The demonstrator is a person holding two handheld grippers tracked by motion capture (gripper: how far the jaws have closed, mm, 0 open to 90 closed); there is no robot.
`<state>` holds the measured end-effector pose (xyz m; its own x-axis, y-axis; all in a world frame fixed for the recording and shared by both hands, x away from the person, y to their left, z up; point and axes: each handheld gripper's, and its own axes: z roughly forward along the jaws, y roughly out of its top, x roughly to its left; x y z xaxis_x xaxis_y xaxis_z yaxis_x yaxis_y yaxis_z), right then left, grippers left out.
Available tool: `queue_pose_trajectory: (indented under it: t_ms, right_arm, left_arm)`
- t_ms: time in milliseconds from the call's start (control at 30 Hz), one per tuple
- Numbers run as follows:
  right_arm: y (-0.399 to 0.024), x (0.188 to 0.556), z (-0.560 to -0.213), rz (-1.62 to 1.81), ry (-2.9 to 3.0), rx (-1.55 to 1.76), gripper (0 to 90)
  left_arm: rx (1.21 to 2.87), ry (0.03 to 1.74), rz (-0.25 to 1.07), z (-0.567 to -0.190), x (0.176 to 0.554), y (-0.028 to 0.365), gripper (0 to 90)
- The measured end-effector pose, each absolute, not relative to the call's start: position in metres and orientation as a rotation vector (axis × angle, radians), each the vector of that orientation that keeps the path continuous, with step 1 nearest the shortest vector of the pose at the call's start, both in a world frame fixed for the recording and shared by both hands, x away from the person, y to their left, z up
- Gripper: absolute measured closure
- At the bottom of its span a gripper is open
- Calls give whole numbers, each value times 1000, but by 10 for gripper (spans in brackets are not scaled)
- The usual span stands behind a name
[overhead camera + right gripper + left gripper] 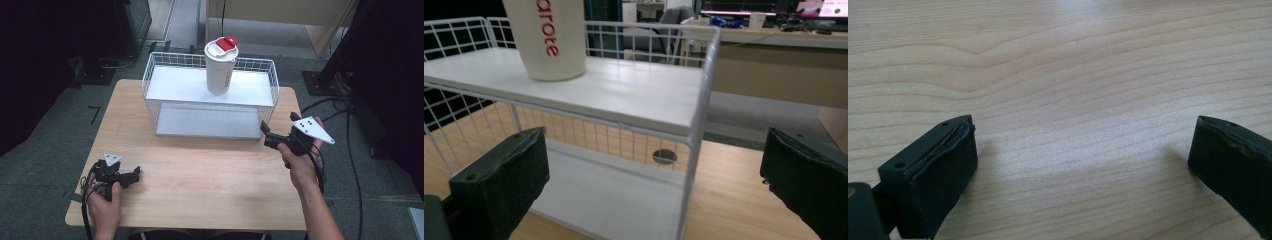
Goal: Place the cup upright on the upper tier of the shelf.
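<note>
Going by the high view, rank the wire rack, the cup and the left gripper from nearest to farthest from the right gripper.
1. Wire rack: its front right corner sits just ahead of the right gripper.
2. Cup: on the rack's upper shelf, farther back.
3. Left gripper: across the table, near its front left corner.

The white cup (551,37) on the upper shelf (624,97) of the wire rack carries red lettering running up its side. From the right gripper view I can read "arote", though the cup's top is cut off, so there may be more to the word. From the high view the print is too small to read.
</note>
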<state>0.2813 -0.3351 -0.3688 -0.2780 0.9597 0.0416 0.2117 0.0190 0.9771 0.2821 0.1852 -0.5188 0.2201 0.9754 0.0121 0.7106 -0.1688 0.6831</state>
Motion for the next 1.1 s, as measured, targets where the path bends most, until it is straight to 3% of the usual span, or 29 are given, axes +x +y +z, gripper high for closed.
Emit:
queue_pose_trajectory:
  t_ms: [800,1100]
  right_arm:
    - [-409,229,-454,1215,1591,1376,0]
    - [-419,206,-488,1132,1661,1442,0]
  left_arm:
    - [1946,1550,627,-519,282,185,0]
    - [1946,1550,626,-519,282,185,0]
